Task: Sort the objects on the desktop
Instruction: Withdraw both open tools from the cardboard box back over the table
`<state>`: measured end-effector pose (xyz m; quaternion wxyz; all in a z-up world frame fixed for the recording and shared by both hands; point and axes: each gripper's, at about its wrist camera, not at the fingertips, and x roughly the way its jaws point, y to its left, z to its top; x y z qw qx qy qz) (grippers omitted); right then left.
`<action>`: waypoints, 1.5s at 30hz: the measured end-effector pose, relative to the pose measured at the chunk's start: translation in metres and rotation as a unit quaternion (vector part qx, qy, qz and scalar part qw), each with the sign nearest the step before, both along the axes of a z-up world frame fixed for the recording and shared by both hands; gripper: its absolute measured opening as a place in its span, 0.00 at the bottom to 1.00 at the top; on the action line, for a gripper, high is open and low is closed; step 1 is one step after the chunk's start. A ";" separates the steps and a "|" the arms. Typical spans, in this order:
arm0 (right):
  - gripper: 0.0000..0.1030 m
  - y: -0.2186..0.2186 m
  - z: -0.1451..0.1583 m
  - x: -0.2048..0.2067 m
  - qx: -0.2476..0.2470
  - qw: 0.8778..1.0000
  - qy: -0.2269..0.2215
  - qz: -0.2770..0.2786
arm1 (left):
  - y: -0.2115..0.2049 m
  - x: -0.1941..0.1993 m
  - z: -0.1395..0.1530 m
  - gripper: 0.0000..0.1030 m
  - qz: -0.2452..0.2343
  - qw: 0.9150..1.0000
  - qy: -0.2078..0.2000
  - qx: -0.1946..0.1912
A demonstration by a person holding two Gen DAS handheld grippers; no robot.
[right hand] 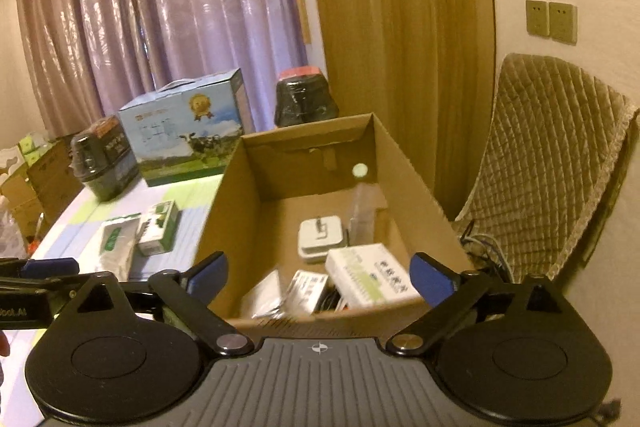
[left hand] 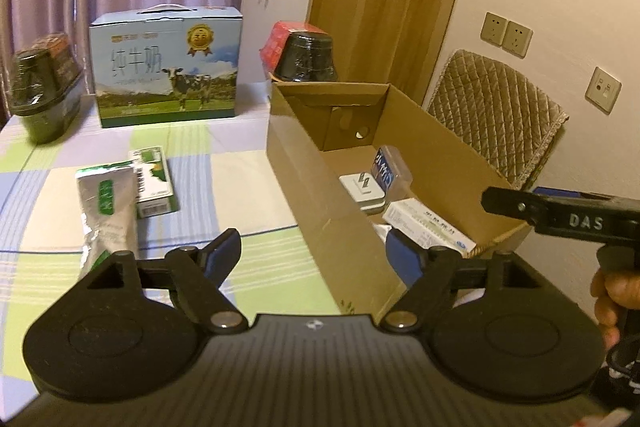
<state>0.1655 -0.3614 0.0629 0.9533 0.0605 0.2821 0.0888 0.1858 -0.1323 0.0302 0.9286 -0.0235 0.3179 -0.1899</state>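
Cardboard box (right hand: 404, 163) sat on the table (left hand: 224, 195) holding a charger (right hand: 320, 239) and cartons, their print too blurry to read. Pouch (left hand: 108, 203) lay outside. Left gripper (left hand: 316, 247) and right gripper (right hand: 320, 275) were both spread, empty.

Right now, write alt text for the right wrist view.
An open, empty right claw hangs over a cardboard box holding a white charger, a white carton and other small packs. Left of the box, a silver pouch and a green-and-white carton lie on the checked table.
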 end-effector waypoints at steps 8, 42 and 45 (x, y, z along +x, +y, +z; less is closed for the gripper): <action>0.98 0.026 0.002 -0.038 0.028 0.999 0.018 0.013 | 0.029 -0.034 0.005 0.85 0.022 1.000 0.008 0.009; 0.98 0.116 -0.027 -0.078 0.009 0.991 0.088 0.097 | 0.150 -0.091 -0.004 0.99 0.127 0.991 0.037 0.027; 0.98 0.117 -0.029 -0.077 0.008 0.991 0.091 0.098 | 0.150 -0.091 -0.005 0.99 0.126 0.991 0.039 0.023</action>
